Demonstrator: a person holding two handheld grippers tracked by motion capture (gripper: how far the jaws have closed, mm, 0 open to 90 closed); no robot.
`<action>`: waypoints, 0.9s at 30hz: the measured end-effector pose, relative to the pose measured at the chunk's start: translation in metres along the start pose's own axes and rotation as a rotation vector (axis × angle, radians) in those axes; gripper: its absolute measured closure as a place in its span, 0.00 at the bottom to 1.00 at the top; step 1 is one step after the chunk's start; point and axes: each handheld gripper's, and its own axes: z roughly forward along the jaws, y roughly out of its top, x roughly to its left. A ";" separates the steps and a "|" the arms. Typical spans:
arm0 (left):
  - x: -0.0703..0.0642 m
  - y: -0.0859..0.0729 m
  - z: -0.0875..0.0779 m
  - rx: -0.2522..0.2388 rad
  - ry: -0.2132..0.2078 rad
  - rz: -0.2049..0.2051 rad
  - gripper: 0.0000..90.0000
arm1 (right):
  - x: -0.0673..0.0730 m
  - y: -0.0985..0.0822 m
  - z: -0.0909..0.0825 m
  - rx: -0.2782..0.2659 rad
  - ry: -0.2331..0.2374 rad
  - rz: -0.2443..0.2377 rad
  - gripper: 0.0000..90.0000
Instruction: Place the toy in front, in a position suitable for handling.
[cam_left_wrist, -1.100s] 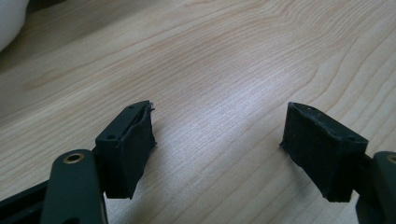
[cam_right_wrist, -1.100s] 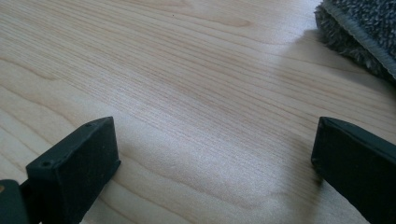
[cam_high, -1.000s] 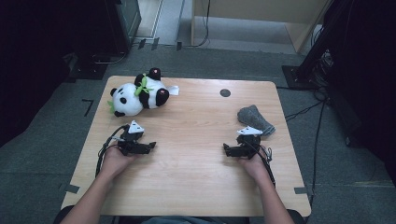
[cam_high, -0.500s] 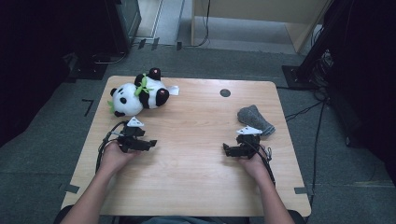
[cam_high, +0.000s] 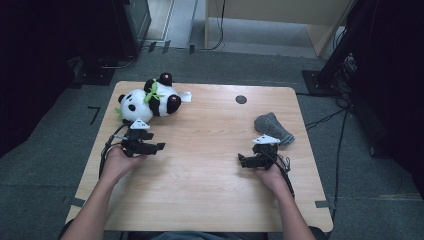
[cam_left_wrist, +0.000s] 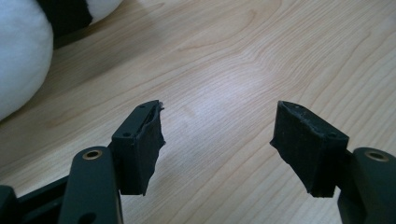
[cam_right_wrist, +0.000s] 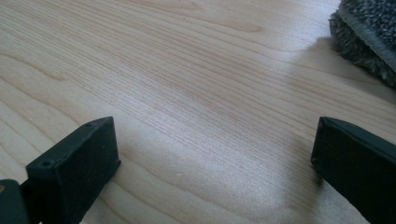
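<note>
A black-and-white plush panda with a green bow lies on its side at the far left of the wooden table. Its white body fills the upper left corner of the left gripper view. My left gripper is just in front of the panda and points right. Its jaws are open and have just been closing, with nothing between them. My right gripper rests low at the right and points left. It stands open over bare wood. A grey fuzzy cloth lies just beyond it.
A small dark round hole sits near the table's far edge. Dark equipment and cables stand on the grey carpet around the table. A black cable trails from each gripper along the forearm.
My left hand has lifted a little and drifted toward the panda. The right hand has kept still.
</note>
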 end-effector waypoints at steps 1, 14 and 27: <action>0.001 0.001 -0.001 -0.008 -0.005 -0.012 0.35 | 0.000 0.000 0.000 0.000 0.001 0.000 0.01; 0.011 0.024 -0.001 -0.014 0.013 0.000 0.46 | 0.001 0.001 0.000 0.001 0.002 0.001 0.01; 0.033 0.052 0.002 -0.005 0.035 -0.030 0.44 | 0.001 0.001 0.001 0.001 -0.003 0.007 0.01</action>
